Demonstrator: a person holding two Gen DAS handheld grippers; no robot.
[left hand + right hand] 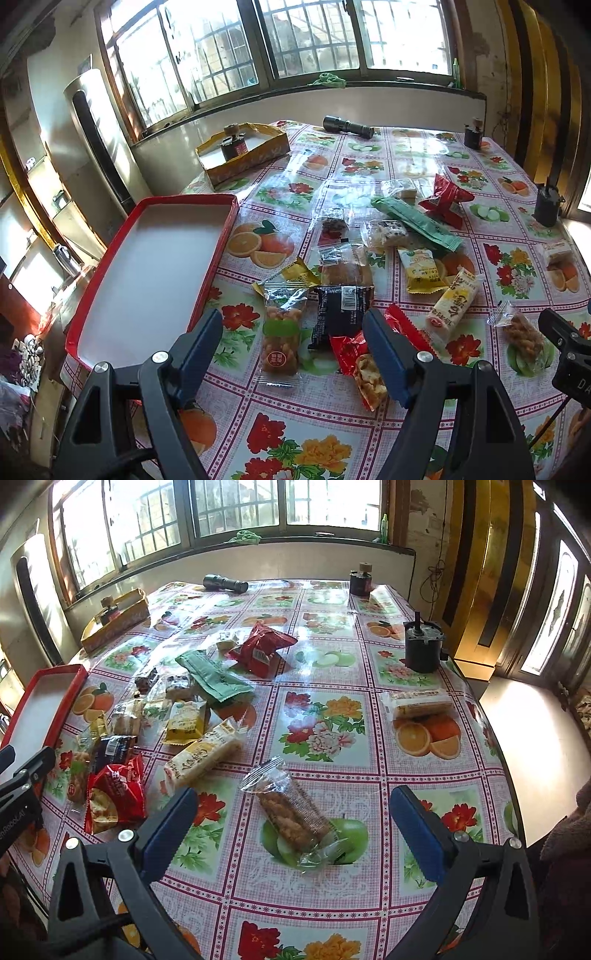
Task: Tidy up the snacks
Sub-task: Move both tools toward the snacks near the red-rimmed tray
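Note:
Several wrapped snacks lie scattered on a floral tablecloth. My left gripper is open above a clear pack of orange nuts and a black packet, with a red packet by its right finger. An empty red tray sits at the table's left edge. My right gripper is open over a clear-wrapped brown bar lying between its fingers, untouched. Further left in the right wrist view lie a yellow-white bar, a red packet and a green packet.
A yellow cardboard box holding a small dark jar stands at the back left. A black flashlight, another jar and a black motor-like cylinder sit near the far and right edges. A wrapped bar lies alone at right.

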